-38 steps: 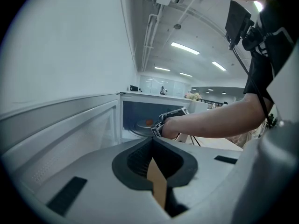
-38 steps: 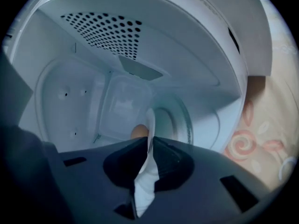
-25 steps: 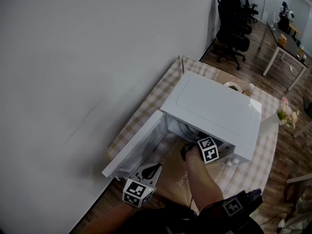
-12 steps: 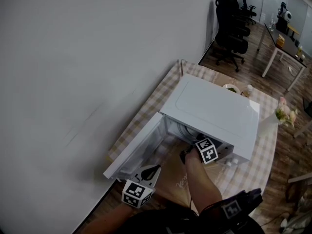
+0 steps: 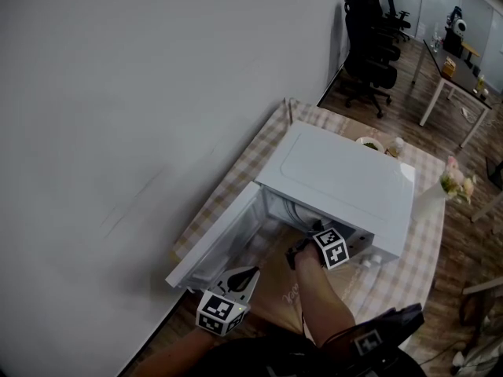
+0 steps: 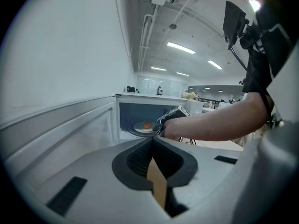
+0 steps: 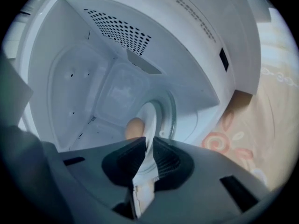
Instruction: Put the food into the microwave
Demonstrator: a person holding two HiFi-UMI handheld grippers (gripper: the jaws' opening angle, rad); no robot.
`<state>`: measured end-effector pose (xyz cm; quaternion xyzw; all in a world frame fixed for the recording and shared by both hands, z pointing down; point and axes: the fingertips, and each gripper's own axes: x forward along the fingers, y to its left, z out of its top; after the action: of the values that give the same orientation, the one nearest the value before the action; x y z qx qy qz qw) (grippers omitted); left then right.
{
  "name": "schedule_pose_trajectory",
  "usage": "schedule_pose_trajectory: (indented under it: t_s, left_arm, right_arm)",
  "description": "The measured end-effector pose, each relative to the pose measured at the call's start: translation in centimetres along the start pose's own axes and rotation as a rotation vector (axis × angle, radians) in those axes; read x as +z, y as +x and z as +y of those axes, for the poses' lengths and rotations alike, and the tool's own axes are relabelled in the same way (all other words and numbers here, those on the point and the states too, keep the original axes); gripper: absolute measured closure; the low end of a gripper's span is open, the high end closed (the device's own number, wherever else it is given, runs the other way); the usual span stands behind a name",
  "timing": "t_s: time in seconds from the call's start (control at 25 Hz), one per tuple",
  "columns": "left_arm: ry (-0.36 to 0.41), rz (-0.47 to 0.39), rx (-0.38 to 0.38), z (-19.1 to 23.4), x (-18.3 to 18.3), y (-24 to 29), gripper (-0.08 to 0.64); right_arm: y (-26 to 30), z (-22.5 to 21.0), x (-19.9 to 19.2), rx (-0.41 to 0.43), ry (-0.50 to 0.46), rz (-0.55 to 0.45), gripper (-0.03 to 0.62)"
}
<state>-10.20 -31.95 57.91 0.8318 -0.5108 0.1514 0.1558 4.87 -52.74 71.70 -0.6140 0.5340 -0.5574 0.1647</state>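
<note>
Here the right tongs (image 7: 146, 143) clamp the plate (image 7: 150, 118), half hiding the food (image 7: 133, 128).

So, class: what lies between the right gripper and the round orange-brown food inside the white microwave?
Only the round white plate: the right gripper view shows the right gripper clamped on its near rim, the round orange-brown food just beyond.

Head view: steeply down on microwave (image 5: 338, 179). Left gripper view: outside, facing cavity (image 6: 136, 112). Right gripper view: close inside it.
</note>
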Motion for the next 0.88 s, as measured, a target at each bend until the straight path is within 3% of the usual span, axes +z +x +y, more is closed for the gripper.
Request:
schedule_pose_trajectory:
  t_s: [0.12, 0.32, 0.64, 0.88]
  left_arm:
    - [0.002, 0.000, 0.003, 0.0, -0.1, -0.2, 0.552]
    - [-0.027, -0.007, 0.001, 0.0, -0.1, -0.3, 0.552]
    - [-0.007, -0.013, -0.022, -0.7, 0.2, -0.5, 0.552]
    - [-0.006, -0.022, -0.019, -0.6, 0.2, -0.5, 0.552]
  right_arm:
    - [-0.2, -0.1, -0.2, 0.012, 0.034, 0.000, 0.540]
    - [-0.3, -0.7, -0.8, 0.005, 0.196, 0.017, 0.552]
    - [-0.2, -0.4, -1.1, 0.086, 0.439, -0.006, 0.554]
    - [-0.3, -0.8, -0.8, 0.108, 0.536, -0.028, 0.549]
